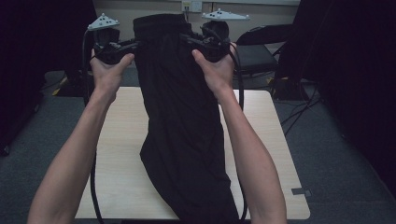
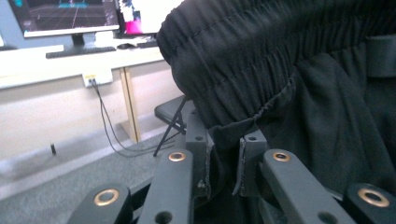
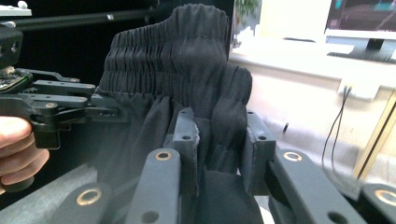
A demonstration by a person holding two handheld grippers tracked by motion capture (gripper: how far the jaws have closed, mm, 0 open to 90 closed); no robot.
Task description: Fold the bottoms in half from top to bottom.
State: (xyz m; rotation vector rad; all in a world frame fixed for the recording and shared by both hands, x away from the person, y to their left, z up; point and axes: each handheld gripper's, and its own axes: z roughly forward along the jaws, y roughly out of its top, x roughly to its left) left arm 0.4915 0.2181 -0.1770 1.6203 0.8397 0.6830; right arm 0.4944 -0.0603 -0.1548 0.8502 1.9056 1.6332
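Left claw (image 2: 225, 161) clamped on the black fabric garment with a gathered elastic waistband (image 1: 180, 116), probably shorts or trousers; jaws only narrowly apart, cloth bunched between the pads just under the waistband seam. Right claw (image 3: 219, 149) likewise clamped on a thick fold of the same waistband, jaws a little wider apart, pads pressing the fold from both sides.

High view: left claw (image 1: 122, 46) grips the waistband's left edge, right claw (image 1: 196, 43) its right edge, both held up level with each other, the waistband stretched between them. The garment hangs down from the claws as one long dark panel, its lower end draped over the pale wood-look surface with rounded corners (image 1: 126, 154) below the claws, reaching to the near edge.

Right gripper view also shows the left claw (image 3: 105, 112) off to the left, nipping the far side of the waistband, with fingers (image 3: 16, 149) wrapped round its handle.

Textures: waistband ribbed and shirred with stitch rows; fabric below is smooth, matte, thin, loosely pleated. Jaws are dark grey plastic with brass-ringed pivots. Grey three-cornered plates sit on top of both grippers. Black folding chair (image 1: 254, 53) beyond the right claw; grey carpet floor (image 1: 336, 154) under the surface.
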